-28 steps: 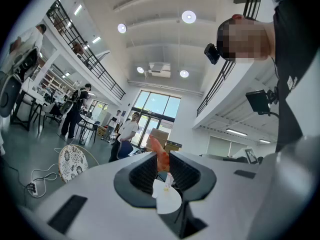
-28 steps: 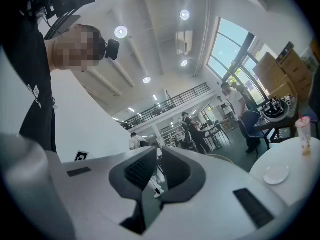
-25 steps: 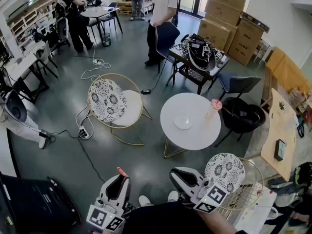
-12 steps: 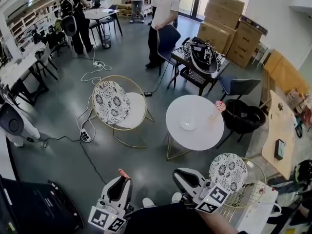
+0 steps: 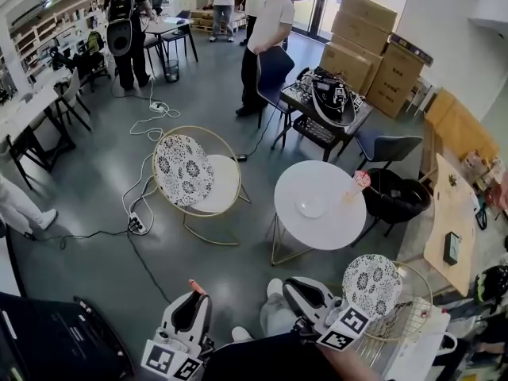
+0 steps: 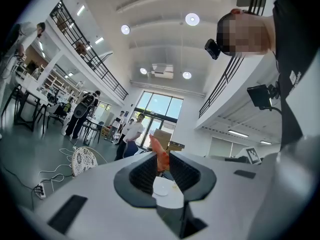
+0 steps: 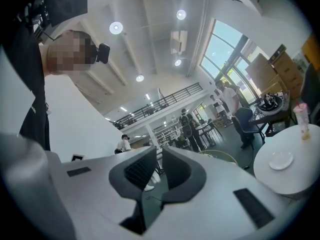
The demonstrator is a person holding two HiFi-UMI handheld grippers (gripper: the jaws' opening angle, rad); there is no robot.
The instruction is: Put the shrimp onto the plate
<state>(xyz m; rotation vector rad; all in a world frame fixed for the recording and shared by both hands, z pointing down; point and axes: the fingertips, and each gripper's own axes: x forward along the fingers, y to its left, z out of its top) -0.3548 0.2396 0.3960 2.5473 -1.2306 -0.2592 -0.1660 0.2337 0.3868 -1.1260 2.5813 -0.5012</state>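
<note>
Currently: shrimp [image 6: 160, 156] pinched between left gripper [image 5: 194, 292] jaws. Right gripper [image 7: 158, 156] jaws slightly apart, empty. Plate [image 5: 311, 206] on round table [image 5: 333, 230], well ahead. Advice: maintain firm squeeze, approach, lower over plate centre before releasing.

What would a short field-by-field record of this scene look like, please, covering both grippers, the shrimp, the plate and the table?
left gripper: shut on the orange shrimp, which sticks out past the jaws
right gripper: jaws slightly apart, nothing between them
plate: small pale round plate, looks empty, resting on the round white table
table position: ahead of the person, beyond both grippers
other item on table: pink-topped object near its right edge
task status: shrimp not yet on the plate
</note>
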